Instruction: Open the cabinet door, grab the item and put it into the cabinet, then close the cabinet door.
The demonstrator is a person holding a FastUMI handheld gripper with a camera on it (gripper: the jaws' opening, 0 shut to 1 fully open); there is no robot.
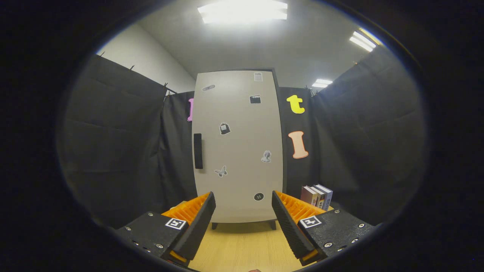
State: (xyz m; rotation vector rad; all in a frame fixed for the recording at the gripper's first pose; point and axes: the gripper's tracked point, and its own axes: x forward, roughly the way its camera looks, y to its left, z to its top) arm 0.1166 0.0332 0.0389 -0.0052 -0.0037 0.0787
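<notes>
Cabinet [237, 145] standing upright at centre frame, straight ahead of the gripper [244, 204], door fully closed. Pale grey door [242, 177] filling the whole front, dark vertical handle [197, 151] sitting at its left edge, about mid-height. Small stickers [224, 128] dotting the door face: several scattered from top to bottom, one round dark one low down near the right finger. Short dark legs [214, 226] showing under the cabinet, resting on a light wood tabletop [245, 245].

Gripper fingers [198, 223] spread wide apart at lower centre, holding nothing, framing the cabinet's lower edge between them. Not touching the door or handle; cabinet sitting beyond the fingertips with bare tabletop in between.

Books [317, 196] standing upright in a small row at lower right, just right of the cabinet base and just beyond the right finger, spines facing the camera. Looking like three or four volumes, exact count hard to tell.

Black cloth wall [113, 143] hanging behind and on both sides of the cabinet. Ceiling lights [242, 11] glowing at top centre and upper right.
</notes>
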